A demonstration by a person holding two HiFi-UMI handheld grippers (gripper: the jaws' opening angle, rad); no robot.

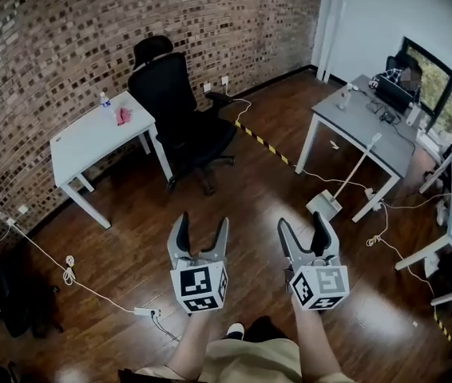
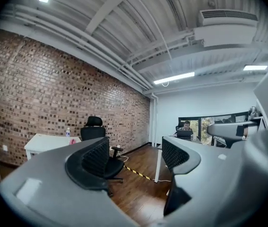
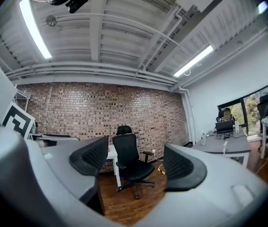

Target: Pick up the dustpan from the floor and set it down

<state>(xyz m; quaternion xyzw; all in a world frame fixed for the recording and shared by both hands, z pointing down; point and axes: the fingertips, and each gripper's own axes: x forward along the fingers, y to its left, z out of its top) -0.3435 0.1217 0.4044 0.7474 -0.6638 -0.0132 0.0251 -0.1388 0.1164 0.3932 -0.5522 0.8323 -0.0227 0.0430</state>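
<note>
Head view: left gripper [image 1: 203, 226] and right gripper [image 1: 303, 228] are side by side, held level above the wood floor [image 1: 130, 254]. Both have their fingers spread with nothing between them. The dustpan [image 1: 324, 206] sits on the floor ahead of the right gripper, well apart from it and just beside a leg of the grey surface [image 1: 354, 118]. Its long handle [image 1: 358, 168] tilts up toward that surface. The black office chair [image 1: 182, 106] is further off ahead of the left gripper, next to the white surface [image 1: 90, 142] by the brick wall [image 1: 66, 38]. Striped tape [image 1: 262, 144] runs on the floor between the chair and the grey surface. A power strip [image 1: 146, 312] with its cable lies on the floor at left.

Left gripper view: fingers [image 2: 93, 157] wide, gap empty. The gap shows the chair seat, the striped tape [image 2: 136, 171] and wood floor. The chair's headrest [image 2: 94, 121] shows above the left finger, with the white surface [image 2: 49, 141] left of it.

Right gripper view: fingers [image 3: 181, 162] wide, holding nothing. The black office chair [image 3: 129, 157] is centred in the gap with the brick wall [image 3: 101, 108] behind. The grey surface [image 3: 224, 145] is at right.
</note>
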